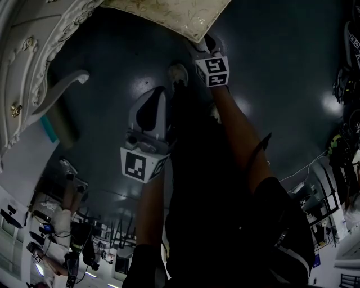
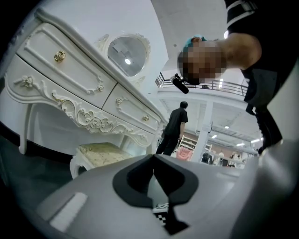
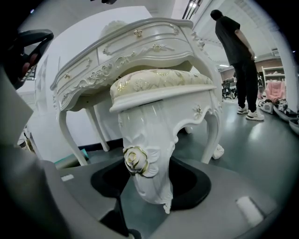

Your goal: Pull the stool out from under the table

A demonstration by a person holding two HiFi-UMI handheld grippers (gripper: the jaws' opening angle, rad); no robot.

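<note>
The white carved stool (image 3: 159, 79) with a pale gold cushion stands partly out from under the white dressing table (image 3: 135, 44). My right gripper (image 3: 150, 186) is shut on the stool's front leg (image 3: 149, 154), just below its carved rose. In the head view the right gripper (image 1: 203, 44) reaches to the corner of the stool (image 1: 169, 14) at the top edge. My left gripper (image 1: 160, 95) hangs apart from the stool, over the dark floor. In the left gripper view the left gripper (image 2: 154, 161) has its jaw tips together with nothing between them, and the stool (image 2: 100, 151) sits beyond, under the table (image 2: 70, 88).
A round mirror (image 2: 127, 56) stands on the table. A teal box (image 1: 56, 126) lies on the floor by a table leg (image 1: 67, 84). A person in black (image 3: 238, 46) stands at the right behind the stool, with shoes (image 3: 254, 114) on the floor. My own foot (image 1: 178, 73) is near the stool.
</note>
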